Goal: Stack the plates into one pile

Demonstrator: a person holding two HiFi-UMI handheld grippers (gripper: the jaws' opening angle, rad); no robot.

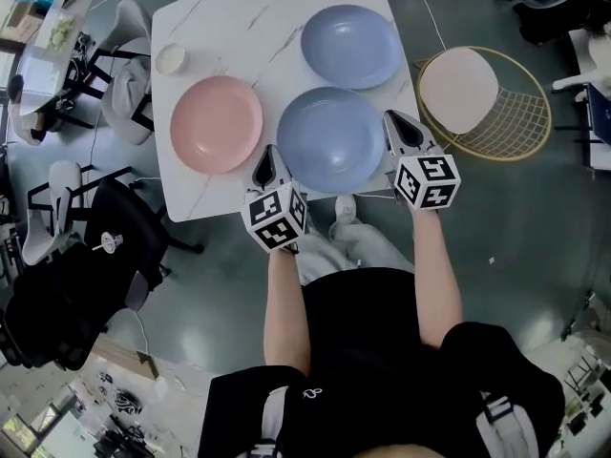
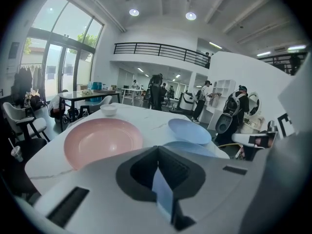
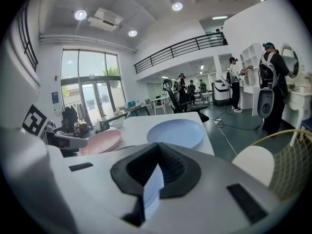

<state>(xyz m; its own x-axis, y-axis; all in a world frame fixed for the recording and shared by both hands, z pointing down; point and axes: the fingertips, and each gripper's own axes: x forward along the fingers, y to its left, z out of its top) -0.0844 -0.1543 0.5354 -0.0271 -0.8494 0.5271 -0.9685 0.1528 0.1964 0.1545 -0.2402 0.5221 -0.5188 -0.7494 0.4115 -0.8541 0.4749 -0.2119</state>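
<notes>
On the white marble table (image 1: 239,27) lie a pink plate (image 1: 216,124), a far blue plate (image 1: 350,46) and a near blue plate (image 1: 330,138), each on its own. My left gripper (image 1: 271,156) is shut and empty at the table's near edge, between the pink plate and the near blue plate. My right gripper (image 1: 397,119), also shut and empty, is just right of the near blue plate's rim. The left gripper view shows the pink plate (image 2: 100,139) and the far blue plate (image 2: 189,130) beyond the gripper (image 2: 157,151). In the right gripper view the far blue plate (image 3: 176,132) lies ahead of the gripper (image 3: 158,149).
A small white bowl (image 1: 171,59) sits at the table's far left corner. A gold wire basket chair (image 1: 535,113) with a white cushion stands right of the table. Black chairs (image 1: 67,294) stand to the left. People stand far off in the room (image 2: 157,89).
</notes>
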